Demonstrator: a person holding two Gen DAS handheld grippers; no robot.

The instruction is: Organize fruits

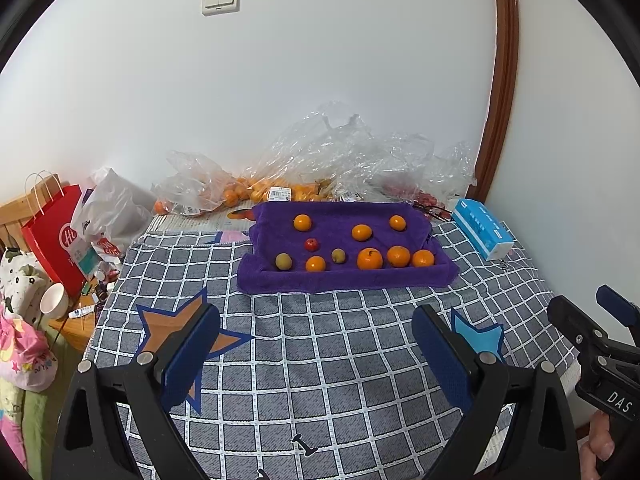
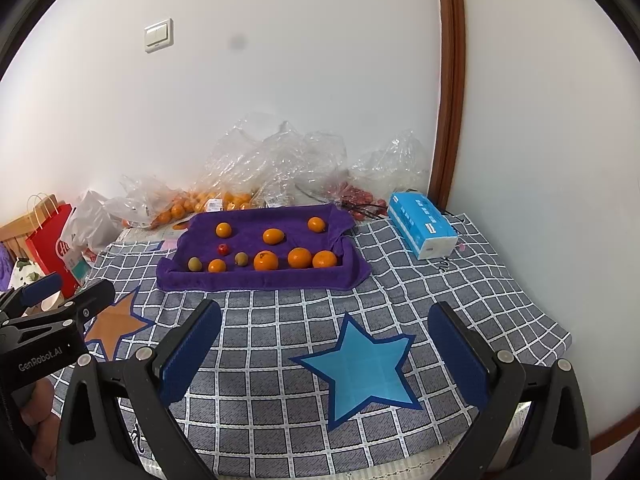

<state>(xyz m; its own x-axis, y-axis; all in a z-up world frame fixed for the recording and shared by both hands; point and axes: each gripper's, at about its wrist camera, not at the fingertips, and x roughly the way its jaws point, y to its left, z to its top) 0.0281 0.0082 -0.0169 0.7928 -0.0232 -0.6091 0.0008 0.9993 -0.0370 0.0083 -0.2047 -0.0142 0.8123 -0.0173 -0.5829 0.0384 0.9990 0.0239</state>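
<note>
A purple towel [image 1: 344,278] [image 2: 260,280] lies on the checked cloth at the far side of the table. On it sit several oranges, such as one [image 1: 369,259] [image 2: 265,261] in the front row, two small greenish fruits [image 1: 283,261] [image 1: 338,255] and a small red fruit [image 1: 311,244] [image 2: 223,249]. My left gripper [image 1: 316,320] is open and empty, well short of the towel. My right gripper [image 2: 324,316] is open and empty, also short of the towel. Each gripper shows at the edge of the other's view.
Clear plastic bags with more oranges [image 1: 248,190] and red fruit [image 2: 356,194] lie along the wall behind the towel. A blue tissue pack [image 1: 482,232] [image 2: 422,226] lies right of the towel. A red paper bag [image 1: 54,236] and a white bowl [image 1: 54,300] stand off the table's left.
</note>
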